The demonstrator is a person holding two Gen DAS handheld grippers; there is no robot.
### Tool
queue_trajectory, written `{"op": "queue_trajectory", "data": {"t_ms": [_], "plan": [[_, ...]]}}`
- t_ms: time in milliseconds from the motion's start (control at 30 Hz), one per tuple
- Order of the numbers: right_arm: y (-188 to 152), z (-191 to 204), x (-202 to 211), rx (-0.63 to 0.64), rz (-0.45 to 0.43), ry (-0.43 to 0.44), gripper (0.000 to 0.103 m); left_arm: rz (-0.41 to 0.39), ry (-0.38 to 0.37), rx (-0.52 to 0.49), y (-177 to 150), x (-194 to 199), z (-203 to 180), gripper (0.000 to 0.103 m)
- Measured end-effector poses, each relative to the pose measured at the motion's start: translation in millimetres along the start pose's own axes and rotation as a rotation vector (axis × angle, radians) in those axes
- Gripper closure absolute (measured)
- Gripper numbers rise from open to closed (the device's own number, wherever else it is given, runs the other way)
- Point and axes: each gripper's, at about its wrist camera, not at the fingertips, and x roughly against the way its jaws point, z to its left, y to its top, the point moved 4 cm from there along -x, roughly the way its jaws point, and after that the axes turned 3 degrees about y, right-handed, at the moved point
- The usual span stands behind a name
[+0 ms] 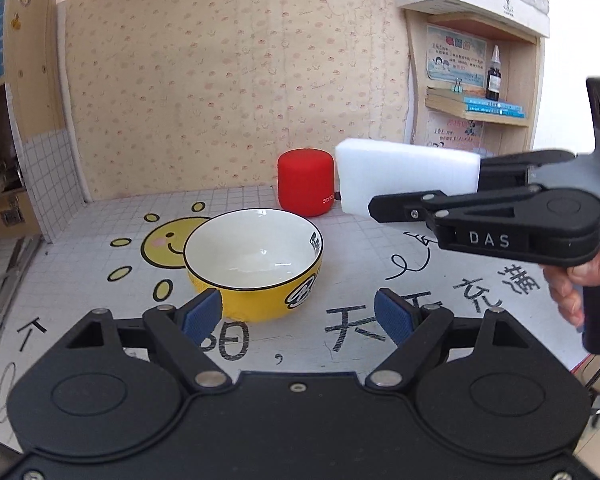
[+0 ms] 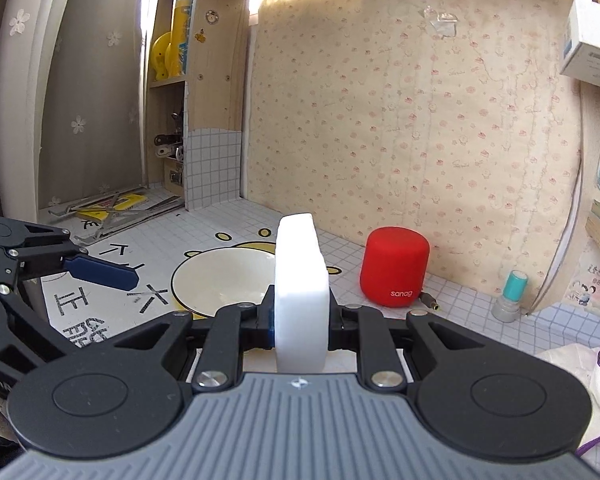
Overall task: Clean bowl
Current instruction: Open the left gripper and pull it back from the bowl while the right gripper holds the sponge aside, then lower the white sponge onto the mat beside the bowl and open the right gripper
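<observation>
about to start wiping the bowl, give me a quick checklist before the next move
1. Sponge gripped: ok, right gripper is shut on it.
2. Left gripper ready to steady the bowl: ok, jaws open, nothing between them.
3. Bowl upright on the table: ok.
4. Bowl held: not ok, neither gripper touches it yet.
5. Red speaker apart from the bowl: ok, it stands behind.
6. Dirt left in the bowl: cannot tell, inside looks plain white.

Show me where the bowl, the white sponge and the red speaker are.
bowl (image 1: 252,256): left wrist view, white inside.
white sponge (image 2: 300,292): right wrist view, front edge.
red speaker (image 1: 305,182): left wrist view, front side.
</observation>
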Motion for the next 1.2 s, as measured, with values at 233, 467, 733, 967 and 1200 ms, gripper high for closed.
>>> {"op": "queue_trajectory", "data": {"t_ms": [233, 467, 733, 967, 1200], "plan": [[-7.7, -8.5, -14.7, -0.025, 0.022, -0.025, 0.081, 0.006, 0.028, -0.042, -1.6, -9.7, -5.4, 0.018], [-15.7, -18.4, -28.2, -0.069, 0.046, -0.042, 0.081, 0.022, 0.033, -0.051, -1.7, -19.5, -8.1, 0.018], [-25.7, -26.9, -50.2, -0.118, 0.054, -0.068, 0.081, 0.039, 0.042, -0.067, -1.8, -28.4, -12.0, 0.018], [-32.7, -30.0, -65.3, -0.131, 0.069, -0.082, 0.078, 0.058, 0.060, -0.067, -3.1, -35.0, -10.9, 0.018], [-33.0, -27.4, -65.5, -0.114, 0.065, -0.103, 0.045, 0.059, 0.056, -0.061, -2.6, -35.1, -9.1, 0.018]]}}
